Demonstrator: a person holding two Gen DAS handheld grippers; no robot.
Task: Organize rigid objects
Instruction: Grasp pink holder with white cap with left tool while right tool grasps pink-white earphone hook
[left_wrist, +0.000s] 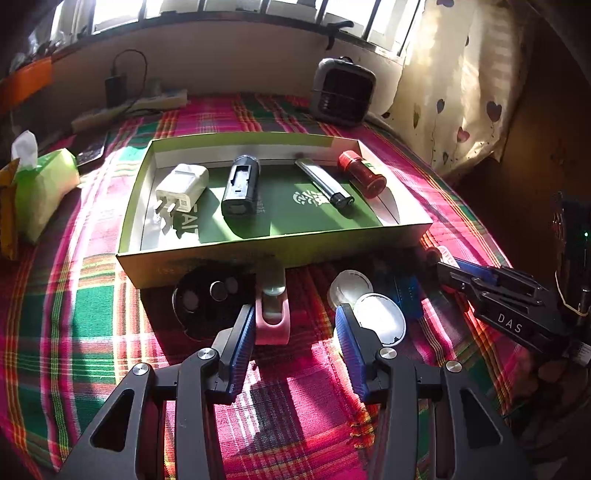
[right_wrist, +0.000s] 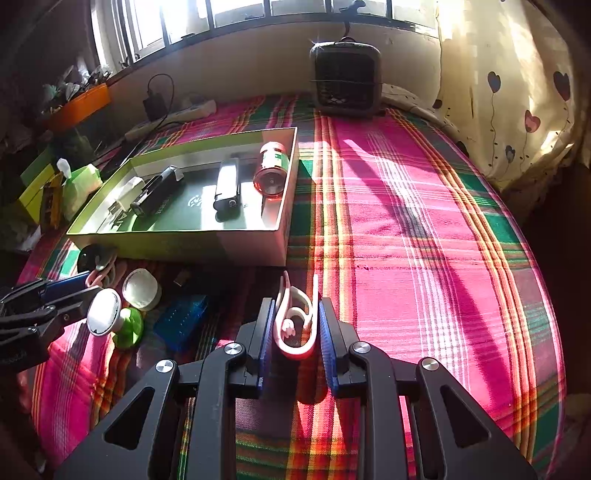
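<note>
left wrist: left gripper (left_wrist: 295, 334) spread wide, holding nothing, above plaid cloth (left_wrist: 92, 314); pink clip (left_wrist: 272, 317) just ahead, near the green tray (left_wrist: 280, 247) wall | right wrist: right gripper (right_wrist: 295, 332) clamped on pink curved hook (right_wrist: 295, 321), glossy, looped, with thin prongs pointing away, held over the cloth right of the tray

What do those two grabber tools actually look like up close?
Each hand-held gripper, left and right, is a matte black frame with triangular cut-outs and round silver bolt heads. Its two fingers carry ribbed blue pads. White letters "DAS" mark the right one's side. No sleeves or cables show.
</note>
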